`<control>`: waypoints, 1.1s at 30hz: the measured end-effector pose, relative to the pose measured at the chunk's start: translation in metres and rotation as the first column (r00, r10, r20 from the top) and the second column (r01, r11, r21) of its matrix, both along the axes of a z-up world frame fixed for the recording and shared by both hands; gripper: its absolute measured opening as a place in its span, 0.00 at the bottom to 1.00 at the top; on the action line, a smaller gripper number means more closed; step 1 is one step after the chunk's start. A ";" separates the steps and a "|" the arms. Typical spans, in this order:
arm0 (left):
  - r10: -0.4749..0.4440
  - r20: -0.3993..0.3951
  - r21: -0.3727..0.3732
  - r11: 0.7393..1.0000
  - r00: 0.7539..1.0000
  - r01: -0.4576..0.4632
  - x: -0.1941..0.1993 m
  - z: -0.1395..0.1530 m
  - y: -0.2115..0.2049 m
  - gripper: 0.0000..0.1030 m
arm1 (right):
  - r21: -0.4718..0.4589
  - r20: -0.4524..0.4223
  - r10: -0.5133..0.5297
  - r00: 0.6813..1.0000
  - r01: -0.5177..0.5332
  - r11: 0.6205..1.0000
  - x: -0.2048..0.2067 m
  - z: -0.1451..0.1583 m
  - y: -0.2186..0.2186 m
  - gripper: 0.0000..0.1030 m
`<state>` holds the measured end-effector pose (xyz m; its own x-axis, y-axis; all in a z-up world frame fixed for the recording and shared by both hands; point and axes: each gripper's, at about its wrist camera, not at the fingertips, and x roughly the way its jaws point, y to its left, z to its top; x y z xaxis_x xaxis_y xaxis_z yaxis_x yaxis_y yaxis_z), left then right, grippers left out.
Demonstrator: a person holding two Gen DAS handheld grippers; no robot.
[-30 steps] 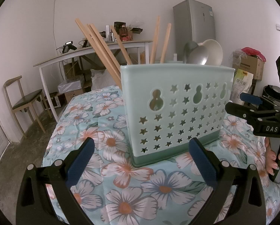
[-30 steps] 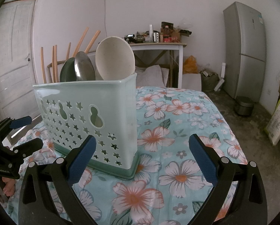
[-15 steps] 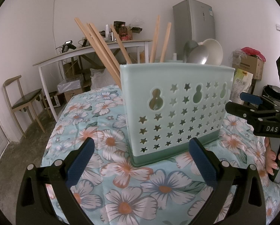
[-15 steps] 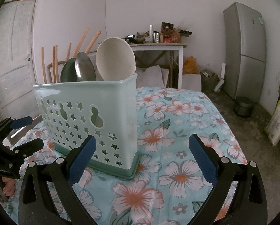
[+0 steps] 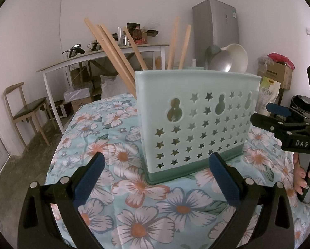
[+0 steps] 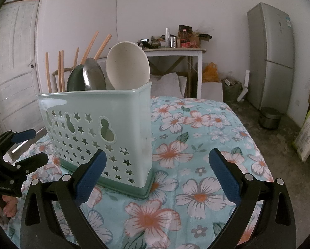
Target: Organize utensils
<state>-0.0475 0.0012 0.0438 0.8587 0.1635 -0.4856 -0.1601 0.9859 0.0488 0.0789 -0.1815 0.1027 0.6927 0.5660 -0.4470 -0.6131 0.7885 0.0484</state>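
Two claws gape empty: left claw (image 5: 155, 171), right claw (image 6: 156, 172); the caddy (image 5: 196, 120) stands mid-frame on the floral desk (image 5: 117, 186).
Nudging it could topple the top-heavy chopsticks (image 5: 111, 49) and spoons (image 6: 128, 68).

The pale green utensil caddy (image 5: 196, 122) stands upright on the floral tablecloth (image 5: 121, 188), blocking the middle ahead of both wide-spread grippers, the left gripper (image 5: 155, 174) and the right gripper (image 6: 156, 172). Bare cloth lies open in front of it and to either end. Above its rim, slanting chopsticks (image 5: 111, 49) and upright spoons (image 6: 113, 68) crowd the way in from the top.
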 end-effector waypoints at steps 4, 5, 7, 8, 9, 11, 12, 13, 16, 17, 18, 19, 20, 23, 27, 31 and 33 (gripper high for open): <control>0.000 -0.002 -0.002 1.000 1.000 0.000 0.000 0.000 0.001 0.96 | 0.000 -0.001 0.000 1.000 0.000 1.000 0.000 0.000 0.000 0.93; 0.000 -0.001 -0.002 1.000 1.000 0.000 0.000 0.000 0.001 0.96 | 0.000 0.000 0.000 1.000 0.000 1.000 0.000 0.000 0.000 0.93; -0.001 -0.003 -0.004 1.000 1.000 0.001 0.000 -0.001 0.001 0.96 | 0.001 -0.001 0.000 1.000 0.000 1.000 0.000 0.000 0.000 0.93; -0.002 -0.003 -0.005 1.000 1.000 0.002 0.000 -0.002 0.002 0.96 | 0.001 -0.001 0.000 1.000 0.000 1.000 0.000 0.000 0.000 0.92; -0.002 -0.002 -0.006 1.000 1.000 0.002 -0.001 -0.002 0.002 0.96 | 0.000 0.000 0.000 1.000 0.000 1.000 0.000 0.000 0.000 0.93; -0.001 -0.003 -0.005 1.000 1.000 0.001 -0.001 -0.001 0.002 0.96 | 0.000 0.000 0.000 1.000 0.000 1.000 0.000 0.000 0.000 0.93; -0.001 -0.004 -0.006 1.000 1.000 0.001 0.000 -0.001 0.002 0.96 | 0.000 0.000 0.000 1.000 0.000 1.000 0.000 0.000 0.000 0.93; 0.000 -0.005 -0.008 1.000 1.000 0.000 -0.001 -0.002 0.002 0.96 | 0.000 0.000 0.000 1.000 0.000 1.000 0.000 0.000 0.000 0.93; 0.001 -0.006 -0.013 1.000 1.000 -0.001 -0.001 -0.002 0.002 0.96 | 0.001 0.001 0.000 1.000 0.000 1.000 0.000 0.000 0.000 0.93; 0.001 -0.006 -0.015 1.000 1.000 -0.001 -0.001 -0.003 0.004 0.96 | 0.000 0.001 0.000 1.000 0.000 1.000 0.000 0.000 0.000 0.93; 0.001 -0.006 -0.016 1.000 1.000 -0.001 -0.001 -0.004 0.006 0.96 | -0.001 0.001 0.000 1.000 0.000 1.000 0.000 0.000 0.000 0.93; 0.000 -0.006 -0.017 1.000 1.000 0.000 -0.001 -0.004 0.006 0.96 | -0.001 0.001 0.000 1.000 0.000 1.000 0.000 0.000 0.000 0.93; 0.001 -0.007 -0.016 1.000 1.000 -0.001 -0.001 -0.004 0.006 0.96 | 0.000 0.001 0.000 1.000 0.000 1.000 0.000 0.000 0.000 0.93; 0.001 -0.006 -0.016 1.000 1.000 -0.001 -0.001 -0.004 0.006 0.96 | 0.001 0.000 0.000 1.000 0.000 1.000 0.000 0.000 0.000 0.93; 0.000 -0.006 -0.017 1.000 1.000 0.000 -0.001 -0.004 0.006 0.96 | 0.000 0.001 0.000 1.000 0.000 1.000 0.000 0.000 0.000 0.93; 0.000 -0.006 -0.016 1.000 1.000 0.000 -0.001 -0.004 0.006 0.96 | 0.001 0.001 0.000 1.000 0.000 1.000 0.000 -0.001 0.000 0.92; 0.000 -0.005 -0.017 1.000 1.000 0.000 -0.001 -0.004 0.005 0.96 | 0.000 0.000 0.000 1.000 0.000 1.000 0.000 -0.001 0.000 0.93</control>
<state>-0.0486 0.0064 0.0400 0.8561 0.1549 -0.4931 -0.1598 0.9866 0.0326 0.0791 -0.1815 0.1022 0.6926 0.5663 -0.4467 -0.6135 0.7883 0.0481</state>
